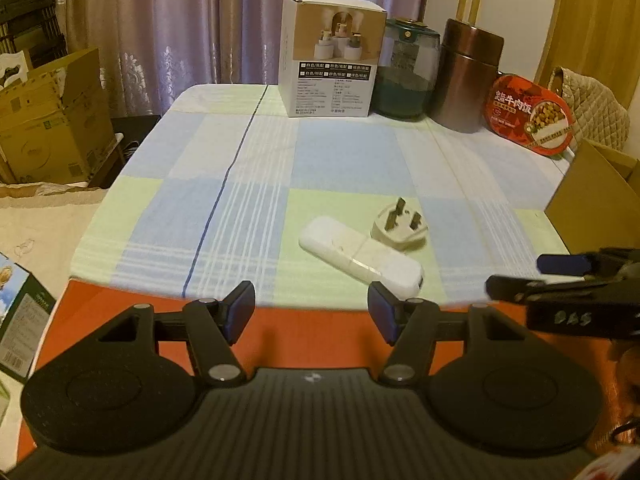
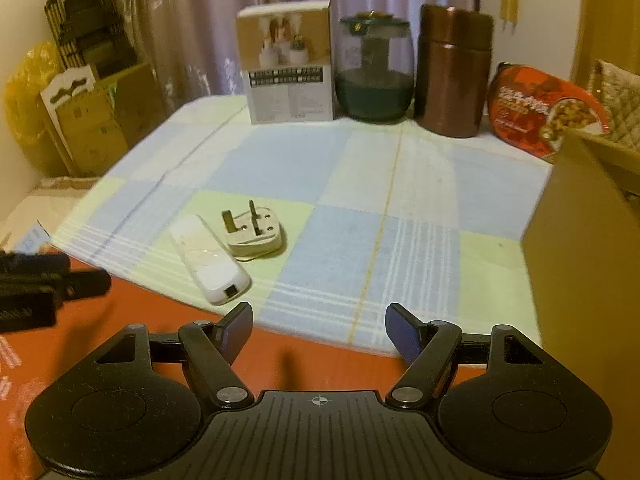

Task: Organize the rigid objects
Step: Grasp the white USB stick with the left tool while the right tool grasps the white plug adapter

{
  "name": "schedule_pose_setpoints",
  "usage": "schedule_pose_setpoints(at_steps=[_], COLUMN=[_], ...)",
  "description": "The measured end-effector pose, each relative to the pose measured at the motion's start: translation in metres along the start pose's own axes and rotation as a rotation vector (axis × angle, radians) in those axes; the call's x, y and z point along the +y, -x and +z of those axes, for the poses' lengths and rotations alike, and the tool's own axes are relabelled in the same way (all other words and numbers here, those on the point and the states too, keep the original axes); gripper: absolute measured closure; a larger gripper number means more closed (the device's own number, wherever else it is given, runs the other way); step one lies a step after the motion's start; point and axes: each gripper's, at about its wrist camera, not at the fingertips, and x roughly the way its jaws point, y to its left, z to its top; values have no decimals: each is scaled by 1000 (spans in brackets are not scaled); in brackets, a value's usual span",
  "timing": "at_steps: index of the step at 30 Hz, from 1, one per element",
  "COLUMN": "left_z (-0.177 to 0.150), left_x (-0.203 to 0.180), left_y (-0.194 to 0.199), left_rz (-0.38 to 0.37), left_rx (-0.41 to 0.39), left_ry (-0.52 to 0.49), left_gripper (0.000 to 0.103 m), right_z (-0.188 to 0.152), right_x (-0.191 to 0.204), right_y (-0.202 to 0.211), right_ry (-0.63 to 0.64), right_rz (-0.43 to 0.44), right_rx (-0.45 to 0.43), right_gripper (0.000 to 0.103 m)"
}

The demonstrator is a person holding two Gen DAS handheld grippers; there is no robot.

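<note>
**Inspector A:** Starting nearest. What are the claws doing?

**Inspector B:** The left claw (image 1: 311, 307) is hovering over the orange front strip of the table (image 1: 312, 332), jaws spread wide, gripping nothing. The right claw (image 2: 319, 330) is hovering over the same strip, also spread wide and gripping nothing. In the left view the right claw is showing at the right edge (image 1: 516, 280), just beside the left one.

**Inspector A:** And the task items?

**Inspector B:** A white remote-shaped device (image 1: 360, 254) is lying flat on the checked cloth (image 1: 224, 184), just past the cloth's near edge, on a pale green square. A white three-pin plug (image 1: 399, 229) is sitting just behind it with its pins pointing up, touching it or very nearly; I cannot tell which. In the right view both are lying left of centre, device (image 2: 208, 260) and plug (image 2: 254, 236).

**Inspector A:** To the right?

**Inspector B:** A brown cardboard box (image 2: 580, 240) is standing at the table's right edge, well apart from the two items.

**Inspector A:** Far end?

**Inspector B:** A row is lining the back: a white product carton (image 1: 330, 56), a green glass jar (image 1: 408, 72), a copper-brown canister (image 1: 466, 76), and a red oval food container (image 1: 532, 114) leaning upright. Curtains (image 1: 180, 20) are hanging behind.
</note>
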Motion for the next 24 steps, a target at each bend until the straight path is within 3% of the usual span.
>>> schedule_pose_setpoints(at_steps=[6, 14, 17, 20, 24], left_z=[5, 6, 7, 8, 8], left_x=[7, 22, 23, 21, 9], left_y=[-24, -35, -38, -41, -47], left_rz=[8, -5, -28, -43, -72], left_rx=[22, 34, 24, 20, 18], left_ry=[-11, 58, 72, 67, 26], left_gripper=[45, 45, 45, 45, 45], right_z=[8, 9, 8, 1, 1], right_x=[7, 16, 23, 31, 27], right_y=[-34, -66, -66, -61, -56], right_ry=[74, 157, 189, 249, 260], right_rz=[-14, -55, -1, 139, 125], right_rx=[-15, -36, -41, -47, -52], right_gripper=[33, 33, 33, 33, 33])
